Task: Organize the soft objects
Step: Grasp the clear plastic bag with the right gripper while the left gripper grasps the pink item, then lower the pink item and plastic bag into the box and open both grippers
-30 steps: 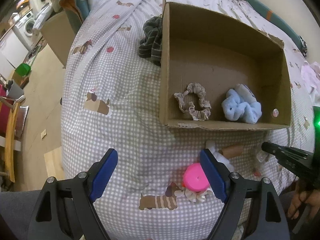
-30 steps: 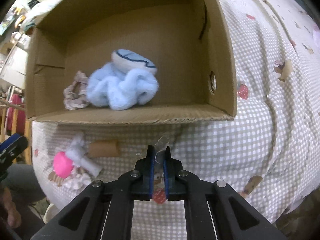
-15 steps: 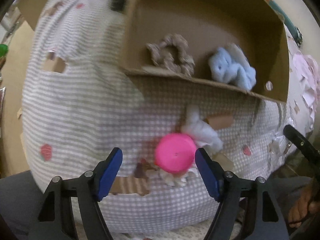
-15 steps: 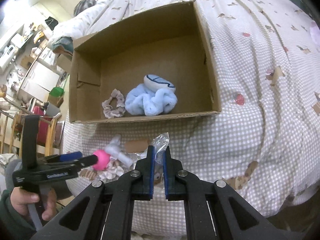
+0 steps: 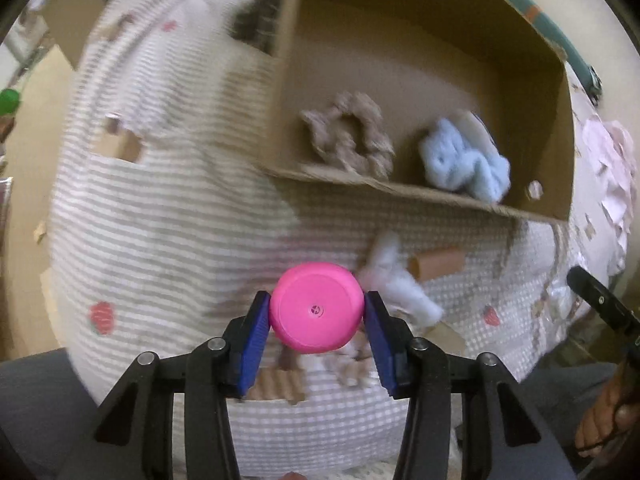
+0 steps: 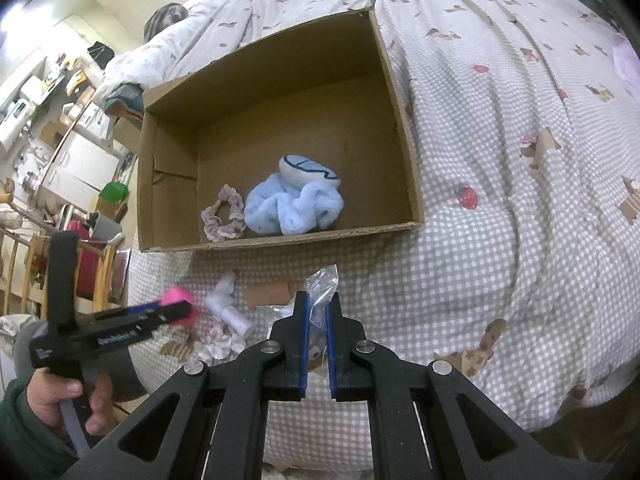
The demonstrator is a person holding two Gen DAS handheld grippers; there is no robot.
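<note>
Left gripper (image 5: pixel 316 316) has just closed on pink ball (image 5: pixel 316 310); right gripper (image 6: pixel 316 312) pinches plastic bag (image 6: pixel 322 286).

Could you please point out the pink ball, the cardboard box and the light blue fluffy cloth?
pink ball (image 5: pixel 317 307): left wrist view, its front face.
cardboard box (image 6: pixel 256 242): right wrist view, near wall.
light blue fluffy cloth (image 6: pixel 292 206): right wrist view, its folds.

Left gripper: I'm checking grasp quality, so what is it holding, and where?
The left gripper, jaws just closing, clamps the pink ball across its two opposite sides.
</note>
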